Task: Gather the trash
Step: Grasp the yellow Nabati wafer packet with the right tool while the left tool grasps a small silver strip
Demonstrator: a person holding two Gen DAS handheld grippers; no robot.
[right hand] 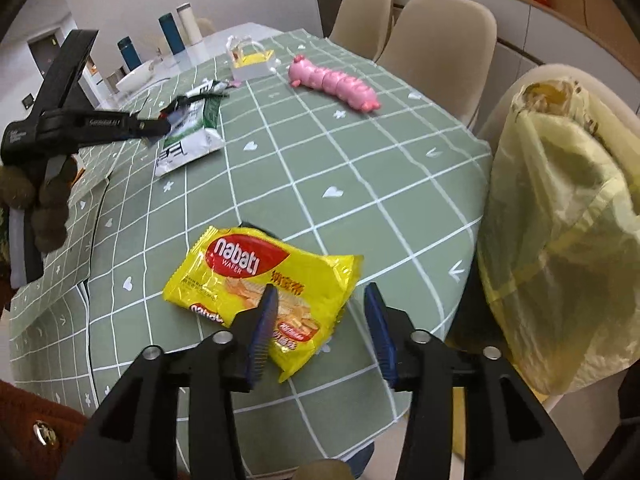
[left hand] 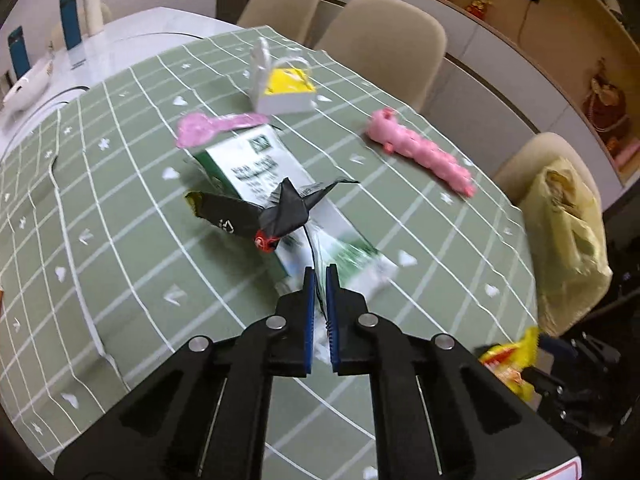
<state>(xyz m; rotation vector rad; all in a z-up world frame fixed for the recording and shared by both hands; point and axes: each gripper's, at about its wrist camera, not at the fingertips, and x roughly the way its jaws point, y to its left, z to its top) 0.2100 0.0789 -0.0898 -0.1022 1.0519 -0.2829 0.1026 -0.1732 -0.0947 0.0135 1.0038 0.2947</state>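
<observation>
A pink caterpillar toy (right hand: 334,83) lies near 2 beige chairs (right hand: 434,36).

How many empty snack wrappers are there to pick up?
3: a black wrapper hanging from the left fingers, a green-white bag beneath it, a yellow wafer packet by the right fingers. Others may be hidden.

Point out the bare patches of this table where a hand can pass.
Widest bare cloth: between the yellow wafer packet, the green-white pouch and the pink toy. Crowded: the far end, around the small white bag and the left gripper.
</observation>
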